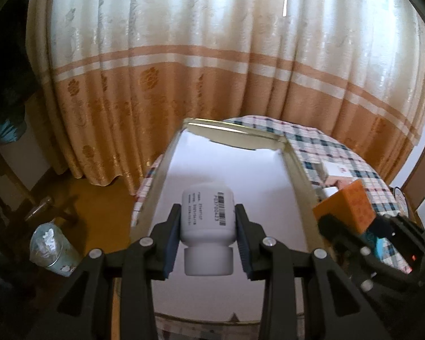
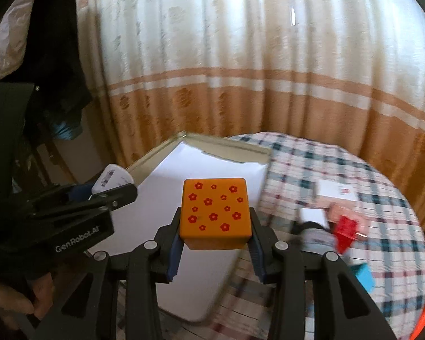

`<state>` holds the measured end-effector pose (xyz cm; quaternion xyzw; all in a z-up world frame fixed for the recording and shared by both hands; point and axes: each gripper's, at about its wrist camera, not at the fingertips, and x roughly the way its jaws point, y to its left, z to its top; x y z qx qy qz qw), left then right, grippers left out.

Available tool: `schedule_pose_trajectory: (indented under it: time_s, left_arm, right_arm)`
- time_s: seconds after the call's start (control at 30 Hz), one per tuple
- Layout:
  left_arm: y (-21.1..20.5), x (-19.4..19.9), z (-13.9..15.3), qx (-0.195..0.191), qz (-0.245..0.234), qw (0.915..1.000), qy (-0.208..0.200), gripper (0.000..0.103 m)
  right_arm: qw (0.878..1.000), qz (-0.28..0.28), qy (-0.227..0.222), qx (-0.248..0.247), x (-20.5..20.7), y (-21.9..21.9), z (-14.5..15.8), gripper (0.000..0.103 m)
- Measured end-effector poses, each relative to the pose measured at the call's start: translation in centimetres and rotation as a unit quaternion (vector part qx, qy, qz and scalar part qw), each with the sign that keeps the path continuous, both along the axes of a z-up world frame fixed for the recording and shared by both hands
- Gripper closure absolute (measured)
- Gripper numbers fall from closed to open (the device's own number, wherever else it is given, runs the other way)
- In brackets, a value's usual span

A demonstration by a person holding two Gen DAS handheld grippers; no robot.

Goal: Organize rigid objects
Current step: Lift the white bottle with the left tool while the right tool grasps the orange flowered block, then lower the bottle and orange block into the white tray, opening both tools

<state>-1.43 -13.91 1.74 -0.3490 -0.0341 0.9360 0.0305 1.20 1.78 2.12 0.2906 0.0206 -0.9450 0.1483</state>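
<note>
White bottle (image 1: 207, 221): pinched on its sides by the left gripper (image 1: 207, 236), cap toward the camera, held above the white-lined tray (image 1: 294, 164). Orange flowered block (image 2: 216, 212): clamped between the jaws of the right gripper (image 2: 216, 242), above the tray's right edge. Tray is set on a checked tablecloth (image 2: 368, 175).

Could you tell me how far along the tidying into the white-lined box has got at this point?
Done: nothing visible yet; the white-lined box shows no items inside.

In hand: the left gripper is shut on the white bottle, and the right gripper is shut on the orange flowered block, both held above the box.

Left: a white card, a red piece and other blurred items remain on the checked tablecloth.
</note>
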Motion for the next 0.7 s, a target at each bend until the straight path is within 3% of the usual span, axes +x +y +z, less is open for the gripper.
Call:
schedule_pose_trajectory:
  time_s: [0.27, 0.7]
  left_arm:
    - [-0.7, -1.0, -1.5, -0.016, 0.018, 0.9995, -0.018, 0.068]
    - [-0.6, -1.6, -2.5, -0.038, 0.024, 0.9985, -0.032, 0.068]
  right_arm:
    - [0.999, 0.021, -0.032, 0.009, -1.5, -2.0, -2.3, 0.06]
    - [0.998, 0.034, -0.048, 0.024, -1.8, -2.6, -3.6, 0.06]
